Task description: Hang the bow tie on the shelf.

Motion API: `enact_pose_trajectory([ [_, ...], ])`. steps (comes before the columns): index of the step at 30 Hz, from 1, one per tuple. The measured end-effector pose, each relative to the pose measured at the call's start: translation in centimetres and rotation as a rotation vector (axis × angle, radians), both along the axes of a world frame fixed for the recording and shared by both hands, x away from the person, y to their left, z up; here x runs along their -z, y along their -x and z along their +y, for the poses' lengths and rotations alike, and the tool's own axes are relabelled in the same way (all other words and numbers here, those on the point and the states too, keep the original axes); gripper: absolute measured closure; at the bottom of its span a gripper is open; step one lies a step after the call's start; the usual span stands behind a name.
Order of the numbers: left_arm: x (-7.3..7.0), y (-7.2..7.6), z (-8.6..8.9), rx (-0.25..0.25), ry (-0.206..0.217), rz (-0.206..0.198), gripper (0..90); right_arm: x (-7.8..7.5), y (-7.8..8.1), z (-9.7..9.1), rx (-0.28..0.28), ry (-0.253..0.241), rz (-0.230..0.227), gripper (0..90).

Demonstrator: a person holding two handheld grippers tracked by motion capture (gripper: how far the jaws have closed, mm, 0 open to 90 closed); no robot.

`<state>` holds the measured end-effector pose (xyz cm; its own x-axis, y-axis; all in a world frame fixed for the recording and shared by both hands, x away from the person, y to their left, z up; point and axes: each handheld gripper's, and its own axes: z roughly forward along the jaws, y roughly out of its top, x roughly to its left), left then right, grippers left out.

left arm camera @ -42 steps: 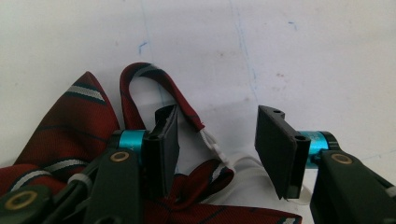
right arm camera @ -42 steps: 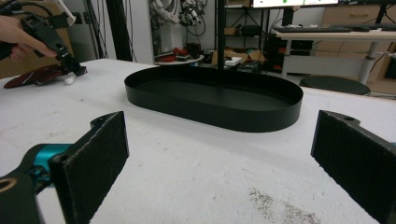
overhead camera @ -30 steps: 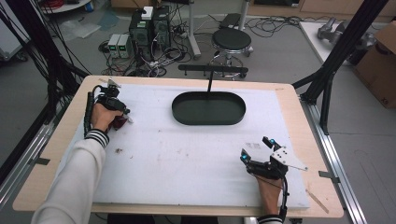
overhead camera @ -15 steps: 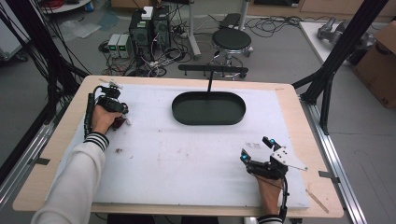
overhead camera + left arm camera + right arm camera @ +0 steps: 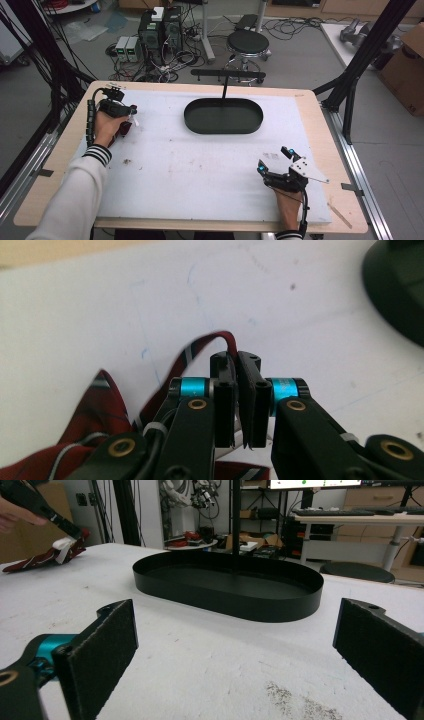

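I see wooden table (image 5: 50,165) covered by white mat (image 5: 200,165). Black oval tray (image 5: 223,116) sits on mat, toward far edge. Dark red striped cloth (image 5: 125,127) lies on mat well left of tray. Dark specks (image 5: 126,161) on mat, nearer me than cloth, left of tray. Faint smudges (image 5: 200,167) mark mat on near side of tray.

From my seat I see a grey floor (image 5: 300,55) behind the bench (image 5: 305,107), littered with cables (image 5: 170,60) around two black computer towers (image 5: 160,30). A round black stool (image 5: 248,44) stands nearby (a cardboard box (image 5: 406,70) sits far right).
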<state>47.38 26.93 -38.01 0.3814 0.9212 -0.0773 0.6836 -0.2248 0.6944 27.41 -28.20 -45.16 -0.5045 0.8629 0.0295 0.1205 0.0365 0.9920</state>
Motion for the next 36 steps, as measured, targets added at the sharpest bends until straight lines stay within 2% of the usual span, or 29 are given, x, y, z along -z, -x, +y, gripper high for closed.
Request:
enact_pose_trajectory([
  [1,-0.2,0.1,0.0,0.001,0.011,-0.016,85.2,0.0,0.0,0.0,0.000,0.000,0.000,3.0],
  [3,-1.1,0.7,-0.1,0.009,0.028,-0.081,85.2,0.0,0.0,0.0,0.001,-0.003,0.001,3.0],
  [4,-1.1,0.7,-0.1,0.009,0.028,-0.081,85.2,0.0,0.0,0.0,0.001,-0.002,0.001,3.1],
  [5,-1.7,1.1,-0.2,0.009,0.045,-0.112,85.2,0.0,0.0,0.0,0.001,-0.001,0.001,3.0],
  [6,-1.7,1.1,-0.2,0.009,0.045,-0.112,85.2,0.0,0.0,0.0,0.001,-0.001,0.001,3.0],
  [7,-2.1,1.3,-0.3,0.009,0.048,-0.133,85.1,0.0,0.0,0.0,0.002,-0.002,0.001,3.1],
  [9,-3.0,1.8,-0.4,0.013,0.086,-0.167,85.2,0.0,0.0,0.0,0.002,-0.002,0.001,3.1],
  [10,-3.0,1.8,-0.4,0.013,0.086,-0.167,85.2,0.0,0.0,0.0,0.002,-0.003,0.001,3.0],
  [11,-3.8,2.2,-0.6,0.024,0.090,-0.204,85.2,0.0,0.0,0.0,0.002,-0.002,0.001,3.0],
  [12,-3.8,2.2,-0.6,0.024,0.090,-0.204,85.2,0.0,0.0,0.0,0.002,-0.002,0.001,3.0],
  [14,-4.8,2.6,-0.8,0.034,0.115,-0.241,85.3,0.0,0.0,0.0,0.003,0.000,0.001,3.1],
  [15,-4.8,2.6,-0.8,0.034,0.115,-0.241,85.3,0.0,0.0,0.0,0.004,-0.002,0.001,3.1],
  [17,-5.8,3.1,-0.9,0.047,0.126,-0.289,85.3,0.0,0.0,0.0,0.004,-0.002,0.001,3.1],
  [18,-5.8,3.1,-0.9,0.047,0.126,-0.289,85.2,0.0,0.0,0.0,0.004,-0.002,0.001,3.1],
  [24,-7.3,3.7,-1.1,0.046,0.148,-0.365,85.3,0.0,0.0,0.0,0.003,-0.002,0.001,3.1],
  [28,-8.2,4.1,-1.4,0.053,0.178,-0.409,85.3,0.0,0.0,0.0,0.002,-0.003,0.002,3.0],
  [36,-9.8,4.6,-3.8,0.077,0.226,-0.474,85.3,0.0,0.0,0.0,0.002,-0.002,0.001,3.0],
])
